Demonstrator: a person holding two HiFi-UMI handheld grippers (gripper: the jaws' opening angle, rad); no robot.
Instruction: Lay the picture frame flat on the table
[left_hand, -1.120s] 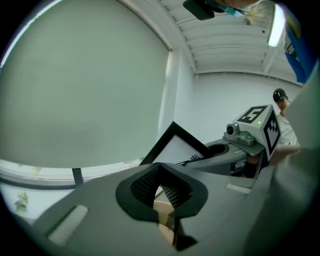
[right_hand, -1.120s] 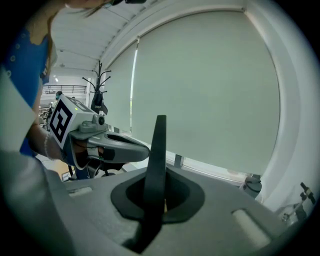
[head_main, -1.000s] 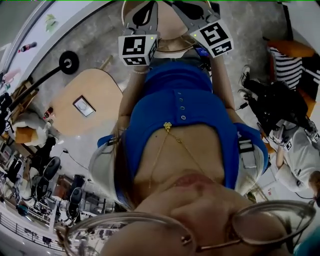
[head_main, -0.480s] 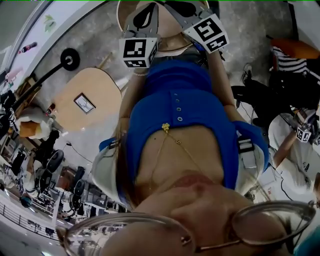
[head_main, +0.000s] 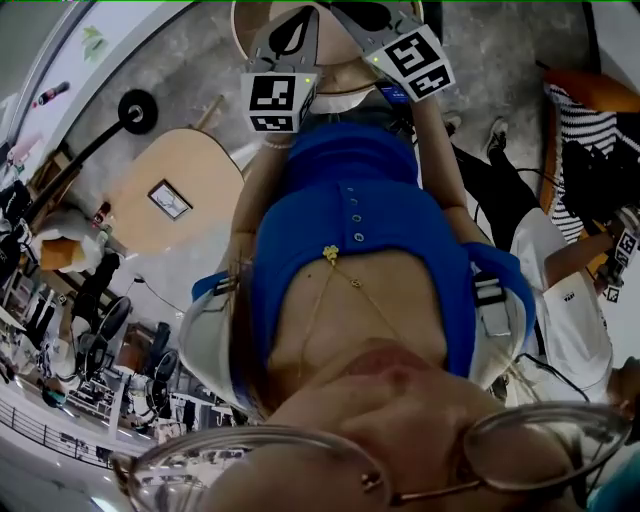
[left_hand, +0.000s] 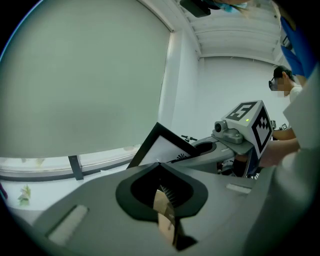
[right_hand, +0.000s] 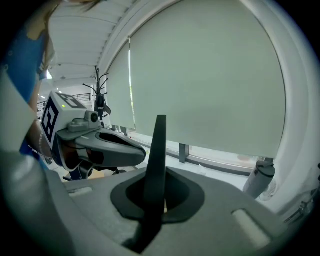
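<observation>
I hold the black-edged picture frame (left_hand: 162, 145) with both grippers, off the table. In the left gripper view its corner with the white picture rises beyond my left gripper (left_hand: 162, 200), whose jaws are shut on its lower edge; a tan sliver shows between them. In the right gripper view the frame (right_hand: 157, 155) is edge-on, a thin black strip standing up out of my shut right gripper (right_hand: 155, 200). In the head view the left marker cube (head_main: 278, 100) and right marker cube (head_main: 415, 62) sit close together at the top, over a tan round table (head_main: 345, 85). There the frame is hidden.
Another round wooden table (head_main: 180, 190) at the left carries a small frame (head_main: 168, 200). A black stand base (head_main: 137, 112) sits on the floor beside it. A person in white (head_main: 560, 300) is at the right. A bottle (right_hand: 260, 180) stands by the window sill.
Both grippers have shifted a little with the frame, the right cube toward the picture's top. The person in white at the right has come further into view.
</observation>
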